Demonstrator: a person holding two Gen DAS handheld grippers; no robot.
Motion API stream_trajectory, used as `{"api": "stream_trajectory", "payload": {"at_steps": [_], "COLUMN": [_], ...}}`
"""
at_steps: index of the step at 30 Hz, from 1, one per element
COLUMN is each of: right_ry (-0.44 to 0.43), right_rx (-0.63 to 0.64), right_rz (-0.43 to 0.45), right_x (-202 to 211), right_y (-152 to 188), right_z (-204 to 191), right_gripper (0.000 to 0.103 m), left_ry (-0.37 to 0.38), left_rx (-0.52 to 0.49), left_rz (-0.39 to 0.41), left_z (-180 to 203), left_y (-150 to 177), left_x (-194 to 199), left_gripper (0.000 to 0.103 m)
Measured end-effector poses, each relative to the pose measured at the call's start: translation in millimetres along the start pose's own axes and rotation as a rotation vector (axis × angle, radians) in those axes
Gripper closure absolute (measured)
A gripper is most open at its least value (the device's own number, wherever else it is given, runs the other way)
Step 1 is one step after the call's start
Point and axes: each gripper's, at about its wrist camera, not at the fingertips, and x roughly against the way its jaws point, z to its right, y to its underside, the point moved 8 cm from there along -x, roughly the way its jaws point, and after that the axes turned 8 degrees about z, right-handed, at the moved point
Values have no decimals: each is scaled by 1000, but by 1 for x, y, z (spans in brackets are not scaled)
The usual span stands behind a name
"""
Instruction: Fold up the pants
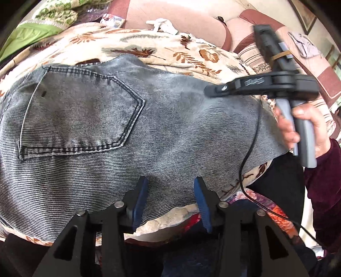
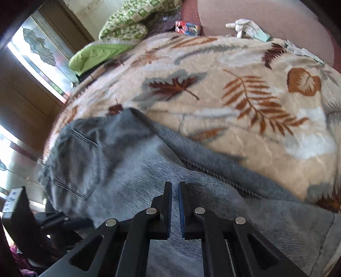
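Note:
Grey-blue jeans (image 1: 170, 132) lie spread on a leaf-patterned blanket (image 1: 170, 49), back pocket (image 1: 81, 110) facing up on the left. My left gripper (image 1: 170, 181) hangs over the jeans' near edge, jaws open with nothing pinched between the blue pads (image 1: 139, 202). My right gripper (image 1: 210, 90), held by a hand (image 1: 298, 130) in a dark red sleeve, hovers over the jeans' right part with its jaws together. In the right wrist view that gripper (image 2: 175, 184) is shut above the jeans (image 2: 127, 170), with no cloth caught between the fingers.
A pink sofa back (image 1: 181, 15) rises behind the blanket, with a white cloth (image 1: 164, 24) lying on it. A green quilt (image 2: 127, 23) is piled at the far left near a window (image 2: 36, 49). A black cable (image 1: 245, 166) trails from the right gripper across the jeans' right edge.

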Motion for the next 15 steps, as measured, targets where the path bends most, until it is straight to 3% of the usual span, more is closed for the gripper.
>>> {"api": "stream_trajectory", "payload": {"at_steps": [2, 5, 9, 13, 15], "right_ry": [36, 12, -28, 3, -16], "right_rx": [-27, -40, -123, -177, -241], "right_rz": [8, 106, 104, 130, 184], "right_x": [-14, -22, -17, 19, 49], "right_y": [4, -8, -11, -10, -9], "right_z": [12, 19, 27, 56, 83], "right_gripper": [97, 97, 97, 97, 97], "left_ry": [-9, -25, -27, -29, -23], "left_rx": [-17, -29, -25, -16, -16], "left_rz": [-4, -3, 4, 49, 71], "left_z": [3, 4, 3, 7, 8], "left_y": [3, 5, 8, -7, -14], "left_x": [0, 4, 12, 14, 15], "left_gripper": [57, 56, 49, 47, 34]}}
